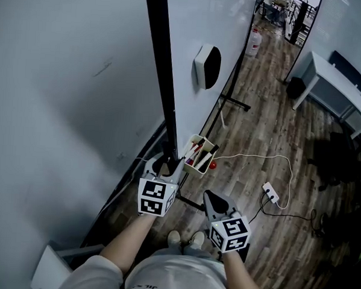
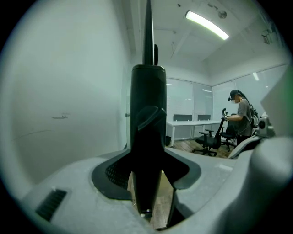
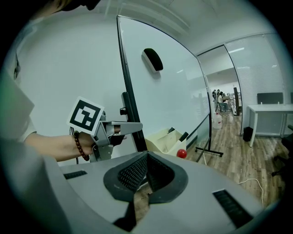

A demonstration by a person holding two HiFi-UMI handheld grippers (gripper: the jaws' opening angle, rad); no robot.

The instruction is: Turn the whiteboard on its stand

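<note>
The whiteboard (image 1: pixel 192 27) stands nearly edge-on to me, with its black frame edge (image 1: pixel 163 73) running down the middle of the head view. My left gripper (image 1: pixel 162 168) is shut on that black edge (image 2: pixel 149 119), which fills the gap between its jaws. In the right gripper view the left gripper (image 3: pixel 114 130) shows clamped on the frame (image 3: pixel 129 98). My right gripper (image 1: pixel 216 204) hangs lower and to the right, away from the board, its jaws (image 3: pixel 145 173) shut with nothing between them. An eraser (image 1: pixel 207 65) sticks to the board's face.
A cream marker tray (image 1: pixel 198 152) with a red ball (image 1: pixel 212 165) hangs at the board's lower edge. The stand's foot (image 1: pixel 237 103), a power strip (image 1: pixel 269 192) with a white cable, a white desk (image 1: pixel 337 89) and a dark chair (image 1: pixel 342 158) stand on the wood floor. A wall (image 1: pixel 56 104) is close at left.
</note>
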